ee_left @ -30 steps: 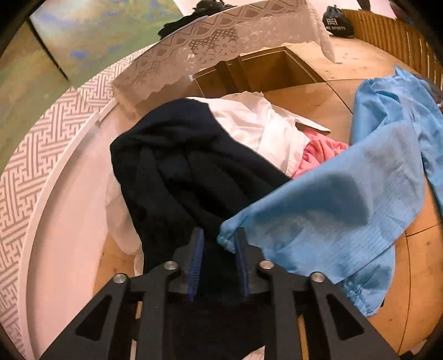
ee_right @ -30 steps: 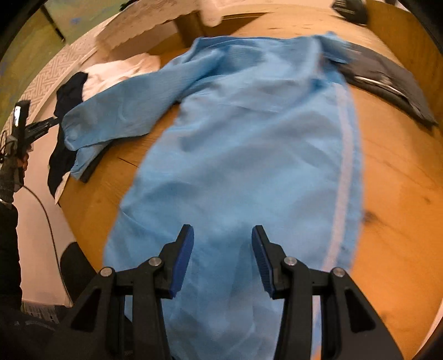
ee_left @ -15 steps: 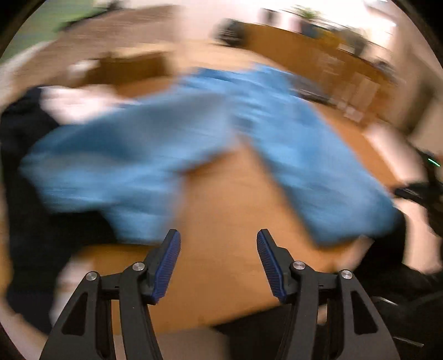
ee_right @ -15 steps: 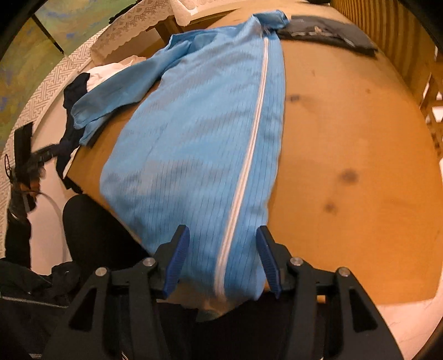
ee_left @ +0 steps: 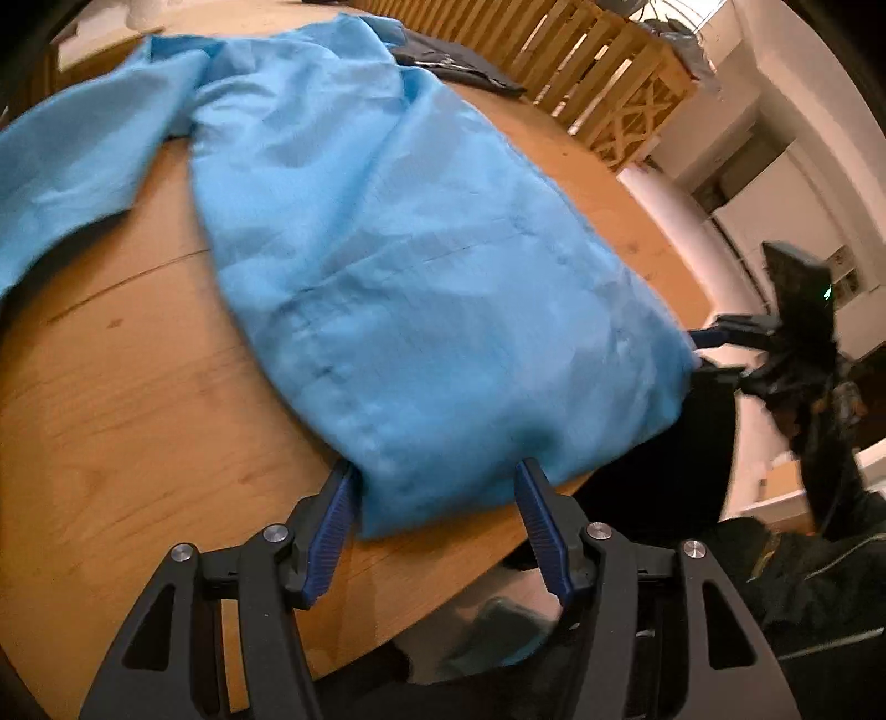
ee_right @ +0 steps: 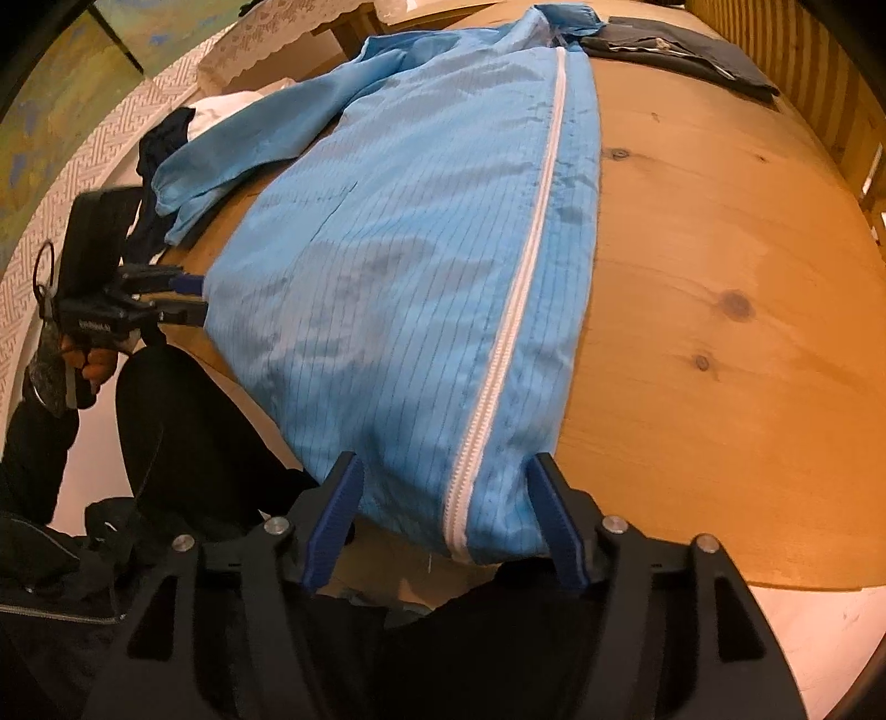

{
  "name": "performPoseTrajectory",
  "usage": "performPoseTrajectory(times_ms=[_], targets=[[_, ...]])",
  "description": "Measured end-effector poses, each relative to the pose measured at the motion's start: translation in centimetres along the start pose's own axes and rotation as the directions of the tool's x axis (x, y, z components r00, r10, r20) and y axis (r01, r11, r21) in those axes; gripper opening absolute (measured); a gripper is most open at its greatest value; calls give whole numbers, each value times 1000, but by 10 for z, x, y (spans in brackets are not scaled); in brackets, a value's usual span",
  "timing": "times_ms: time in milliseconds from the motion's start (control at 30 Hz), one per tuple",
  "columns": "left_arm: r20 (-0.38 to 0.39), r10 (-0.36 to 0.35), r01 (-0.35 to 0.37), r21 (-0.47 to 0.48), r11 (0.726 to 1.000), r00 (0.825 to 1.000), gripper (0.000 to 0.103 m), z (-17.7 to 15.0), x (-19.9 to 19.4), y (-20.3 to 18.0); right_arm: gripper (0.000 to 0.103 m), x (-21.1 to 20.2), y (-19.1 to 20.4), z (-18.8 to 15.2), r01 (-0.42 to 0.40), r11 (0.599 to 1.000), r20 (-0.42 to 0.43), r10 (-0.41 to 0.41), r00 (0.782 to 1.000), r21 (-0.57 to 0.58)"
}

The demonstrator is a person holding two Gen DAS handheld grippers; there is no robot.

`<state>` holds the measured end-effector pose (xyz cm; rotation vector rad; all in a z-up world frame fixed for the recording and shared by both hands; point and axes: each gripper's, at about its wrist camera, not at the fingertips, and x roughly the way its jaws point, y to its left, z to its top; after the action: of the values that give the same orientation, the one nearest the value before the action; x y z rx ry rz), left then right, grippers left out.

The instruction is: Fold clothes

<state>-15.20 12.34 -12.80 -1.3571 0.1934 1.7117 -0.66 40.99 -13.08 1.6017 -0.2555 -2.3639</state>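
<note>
Since prev frame: left gripper [ee_left: 437, 487] has left the dark pile w/ the sleeve, now at the hem of the blue garment [ee_left: 387, 249]; jaws wider, hem corner between, pads not pressing. Right gripper [ee_right: 446, 487]: jaws just opened further, released, straddling zipper [ee_right: 520, 299] hem end. Garment lies flat ahead on wooden table [ee_right: 720, 277]; folded dark garment [ee_right: 681, 50] beyond it.

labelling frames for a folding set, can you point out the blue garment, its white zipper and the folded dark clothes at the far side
blue garment [ee_right: 398, 266], right wrist view, middle of its body panel
white zipper [ee_right: 520, 288], right wrist view, midway along the strip
folded dark clothes [ee_right: 681, 58], right wrist view, top of the stack
</note>
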Motion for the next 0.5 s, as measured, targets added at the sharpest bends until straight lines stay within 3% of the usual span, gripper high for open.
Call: performPoseTrajectory(times_ms=[33,133,167,200,267,367,500], targets=[[5,-19,19,1,1000,1000,55,3,2,-1,61,1,2,1,5,1000,0,-5,1000,-17],[39,-58,57,15,998,998,31,11,2,-5,55,6,8,4,30,996,-10,-31,999,-81],[54,-68,67,22,998,996,24,14,1,-6,30,6,9,7,23,996,-26,-25,999,-83],[69,-78,76,29,997,995,18,17,0,-7,13,6,9,12,12,998,-31,-14,999,-68],[116,-114,111,31,993,987,10,24,-13,-6,11,-2,12,24,-50,998,-9,50,999,-33],[226,-127,117,60,991,966,8,33,-55,-3,9,-21,31,48,-143,989,61,144,988,-26],[358,-64,31,97,995,931,8,46,-127,4,9,-63,70,91,-296,951,176,307,935,-87]])
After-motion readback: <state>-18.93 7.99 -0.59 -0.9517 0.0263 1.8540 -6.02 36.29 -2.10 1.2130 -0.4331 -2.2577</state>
